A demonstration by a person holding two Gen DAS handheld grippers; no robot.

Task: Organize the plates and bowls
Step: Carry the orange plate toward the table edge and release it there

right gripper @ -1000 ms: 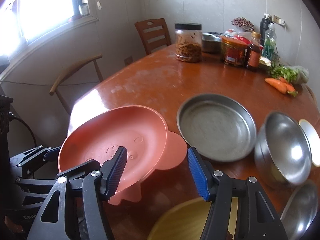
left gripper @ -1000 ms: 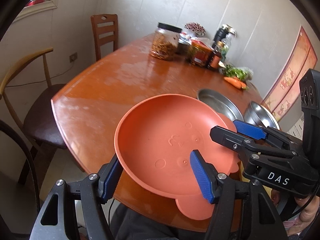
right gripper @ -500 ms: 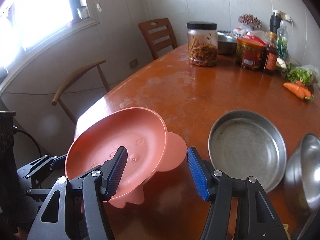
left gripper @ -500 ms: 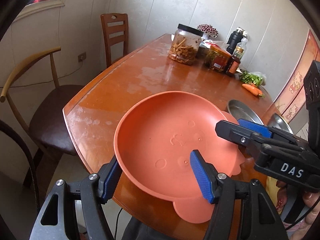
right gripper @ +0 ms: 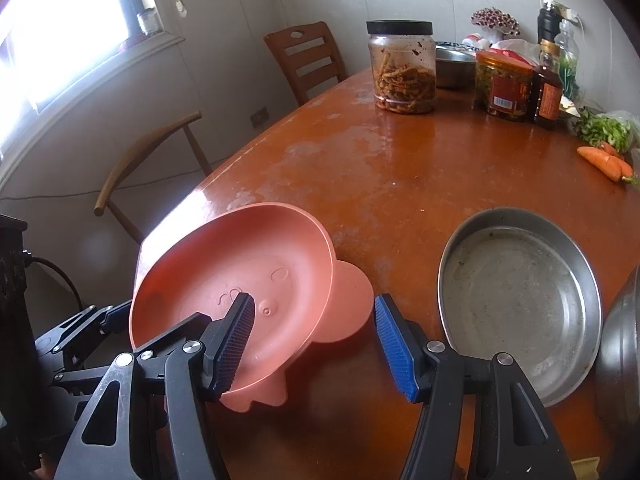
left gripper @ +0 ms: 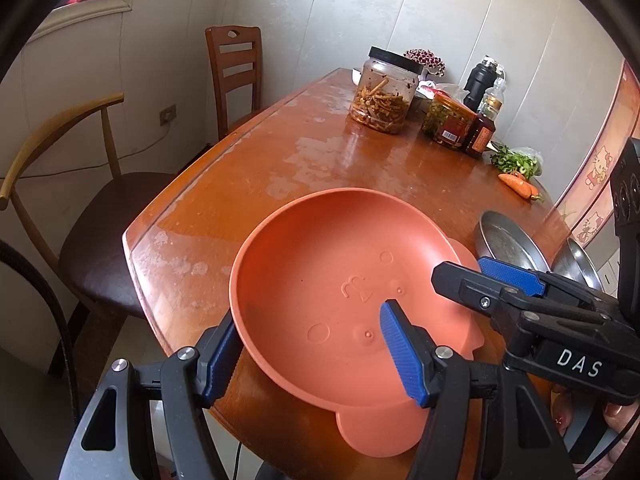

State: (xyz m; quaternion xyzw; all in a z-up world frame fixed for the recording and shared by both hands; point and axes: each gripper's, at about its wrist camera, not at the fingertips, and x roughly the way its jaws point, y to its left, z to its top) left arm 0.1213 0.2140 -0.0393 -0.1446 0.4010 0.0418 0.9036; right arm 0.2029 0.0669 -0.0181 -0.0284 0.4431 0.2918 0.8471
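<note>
An orange animal-shaped plate point(left gripper: 320, 264) with ears hangs tilted just above the near left corner of the wooden table point(left gripper: 304, 152). My left gripper point(left gripper: 308, 340) is shut on its near rim, one finger under the outside and one pad inside the dish. My right gripper point(right gripper: 312, 320) is shut on the plate point(right gripper: 224, 264) at its right side by an ear, one pad inside the dish. The right gripper point(left gripper: 460, 270) also shows in the left wrist view. A shallow steel pan point(right gripper: 516, 292) lies to the right, with a steel bowl point(right gripper: 624, 340) beside it at the frame edge.
At the far end of the table stand a big jar point(left gripper: 382, 92) of pickles, smaller jars and bottles. Greens and carrots point(right gripper: 604, 160) lie at the far right. Two chairs point(left gripper: 236, 68) stand along the left side near the wall. A person's fingers point(left gripper: 612, 420) hold the right gripper.
Both grippers have carried the orange plate leftward over the table toward its near left corner. The steel pan and bowl have slid right in view, and a yellow dish has left the right wrist view.
</note>
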